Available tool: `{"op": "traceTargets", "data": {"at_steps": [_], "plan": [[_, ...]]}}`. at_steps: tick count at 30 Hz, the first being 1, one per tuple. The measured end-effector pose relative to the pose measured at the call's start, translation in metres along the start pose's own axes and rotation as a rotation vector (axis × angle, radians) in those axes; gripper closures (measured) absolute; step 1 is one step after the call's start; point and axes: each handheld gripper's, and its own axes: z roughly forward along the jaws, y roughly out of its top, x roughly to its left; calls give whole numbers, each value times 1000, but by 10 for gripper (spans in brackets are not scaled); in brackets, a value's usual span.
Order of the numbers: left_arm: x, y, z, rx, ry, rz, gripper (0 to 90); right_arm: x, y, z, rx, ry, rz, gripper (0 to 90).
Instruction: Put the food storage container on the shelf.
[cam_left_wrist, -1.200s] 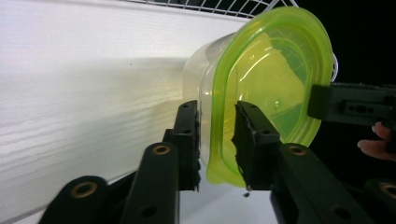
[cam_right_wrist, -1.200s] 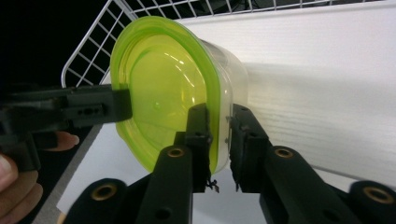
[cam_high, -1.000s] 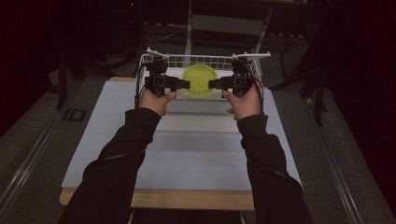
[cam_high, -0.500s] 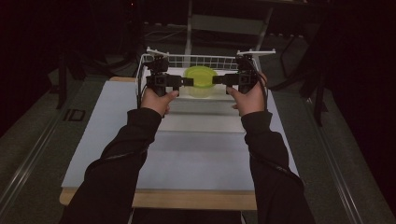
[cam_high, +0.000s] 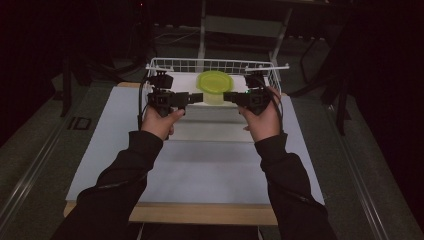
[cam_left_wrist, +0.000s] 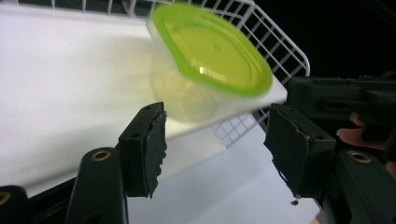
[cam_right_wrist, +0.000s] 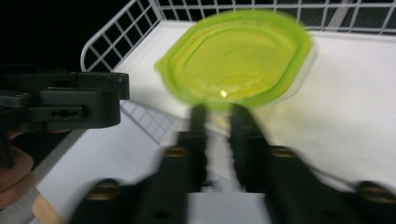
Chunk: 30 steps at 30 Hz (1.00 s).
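A clear tub with a lime-green lid (cam_high: 214, 82) is at the front edge of the white shelf board (cam_left_wrist: 70, 70) inside a white wire basket (cam_high: 220, 64). My left gripper (cam_high: 197, 97) is open just left of the tub. In the left gripper view its jaws (cam_left_wrist: 215, 140) stand wide apart, short of the tub (cam_left_wrist: 210, 46). My right gripper (cam_high: 229, 97) comes in from the right. In the blurred right gripper view its jaws (cam_right_wrist: 218, 116) are nearly together at the lid's near rim (cam_right_wrist: 233, 56), apparently pinching it.
The basket (cam_right_wrist: 116, 42) stands at the far end of a pale table (cam_high: 200, 165) with a wooden front edge. Each gripper shows in the other's view: the right gripper (cam_left_wrist: 336, 93) and the left gripper (cam_right_wrist: 70, 100). Dark floor surrounds the table.
Both hands and the tub have shifted slightly farther toward the basket. The lid now looks smaller and sits between the two gripper tips.
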Motion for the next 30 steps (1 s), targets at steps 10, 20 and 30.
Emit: {"op": "traceTargets", "data": {"at_steps": [10, 20, 30], "plan": [[7, -62, -3, -80, -66, 183, 130, 5, -15, 28, 43, 2, 3, 899], [23, -109, -3, -56, -103, 172, 27, -4, -10, 52, 46, -39, 38, 898], [31, -114, -6, -58, -94, 178, 27, -13, -1, 63, 45, -76, 57, 876]]}}
